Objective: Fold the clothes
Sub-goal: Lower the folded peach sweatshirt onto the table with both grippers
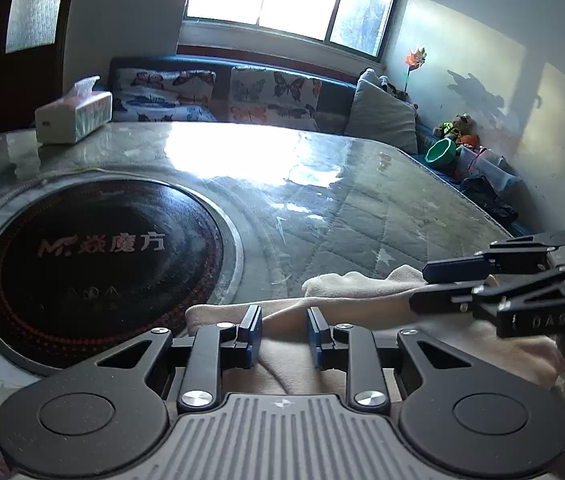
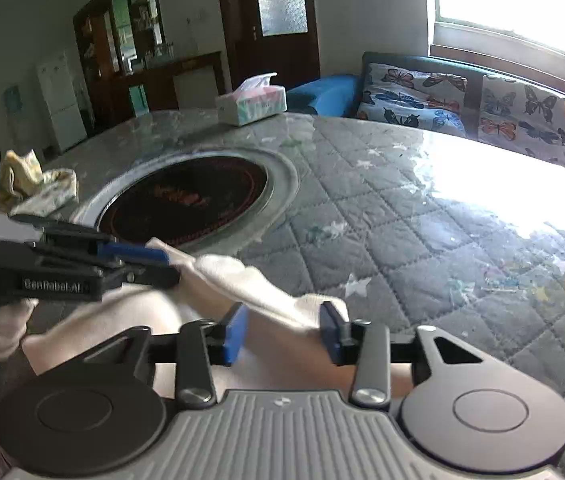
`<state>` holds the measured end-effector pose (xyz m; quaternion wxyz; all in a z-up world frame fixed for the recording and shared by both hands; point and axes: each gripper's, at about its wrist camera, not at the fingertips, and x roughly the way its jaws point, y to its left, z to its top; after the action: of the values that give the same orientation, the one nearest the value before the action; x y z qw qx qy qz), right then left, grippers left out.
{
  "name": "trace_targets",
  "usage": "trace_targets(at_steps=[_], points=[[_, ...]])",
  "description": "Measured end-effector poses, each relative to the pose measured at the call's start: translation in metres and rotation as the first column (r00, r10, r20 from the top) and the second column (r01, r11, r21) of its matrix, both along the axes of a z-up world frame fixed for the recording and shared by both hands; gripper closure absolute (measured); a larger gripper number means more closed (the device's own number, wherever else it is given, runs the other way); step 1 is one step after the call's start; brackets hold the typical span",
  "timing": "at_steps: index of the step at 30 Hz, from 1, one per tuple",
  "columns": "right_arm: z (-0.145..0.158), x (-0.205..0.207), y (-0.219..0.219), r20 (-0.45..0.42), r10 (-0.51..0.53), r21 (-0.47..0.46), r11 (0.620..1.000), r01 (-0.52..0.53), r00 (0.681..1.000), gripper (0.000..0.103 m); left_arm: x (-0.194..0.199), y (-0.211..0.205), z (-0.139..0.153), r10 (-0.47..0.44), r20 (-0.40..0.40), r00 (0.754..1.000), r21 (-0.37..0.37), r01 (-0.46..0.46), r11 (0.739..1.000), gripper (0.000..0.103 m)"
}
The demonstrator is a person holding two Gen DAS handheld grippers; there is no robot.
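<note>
Cream garment (image 1: 282, 344) lies bunched at the near table edge, part of it over the rim of the black hob (image 1: 98, 256).

Left gripper (image 1: 284, 338): jaws part open, cloth lying between the pads, not pinched. Right gripper (image 2: 284, 332): jaws wide, straddling a raised fold, gripping nothing.

Risks, as I judge them:
- Soft, thick cloth; a shallow bite may take one layer only and the fold slides out.
- The grippers sit close together and could knock each other when they close or lift.
- Cloth may snag on the hob rim.
- The glossy cover over the quilted table (image 2: 422, 220) is slick; the garment may slide off the near edge.

Around: tissue box (image 2: 252, 100) far side, crumpled patterned cloth (image 2: 34, 188) at left, both well apart. Nothing blocks the open table beyond.
</note>
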<state>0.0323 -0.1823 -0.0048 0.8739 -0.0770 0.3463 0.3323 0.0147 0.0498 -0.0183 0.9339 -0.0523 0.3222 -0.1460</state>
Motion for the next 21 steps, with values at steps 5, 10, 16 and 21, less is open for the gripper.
trace_targets(at_steps=[5, 10, 16, 21], points=[[0.002, -0.008, 0.005, 0.031, 0.011, -0.025, 1.0, -0.01, 0.999, 0.06, -0.01, 0.003, 0.009, 0.007, 0.023, 1.0, 0.01, -0.007, 1.0, 0.075], [0.014, -0.025, 0.009, 0.054, 0.049, -0.005, 0.999, -0.049, 0.997, 0.054, -0.04, 0.0, 0.021, -0.016, 0.058, 0.998, 0.015, 0.015, 1.0, 0.074], [0.006, -0.046, 0.028, 0.066, 0.133, -0.036, 0.991, -0.131, 0.989, 0.053, -0.072, -0.012, 0.018, -0.055, 0.073, 0.996, 0.019, 0.054, 0.998, 0.074], [-0.004, -0.058, 0.04, 0.101, 0.143, -0.081, 0.988, -0.135, 0.985, 0.052, -0.076, -0.012, 0.005, -0.037, 0.04, 0.998, 0.046, 0.036, 0.998, 0.075]])
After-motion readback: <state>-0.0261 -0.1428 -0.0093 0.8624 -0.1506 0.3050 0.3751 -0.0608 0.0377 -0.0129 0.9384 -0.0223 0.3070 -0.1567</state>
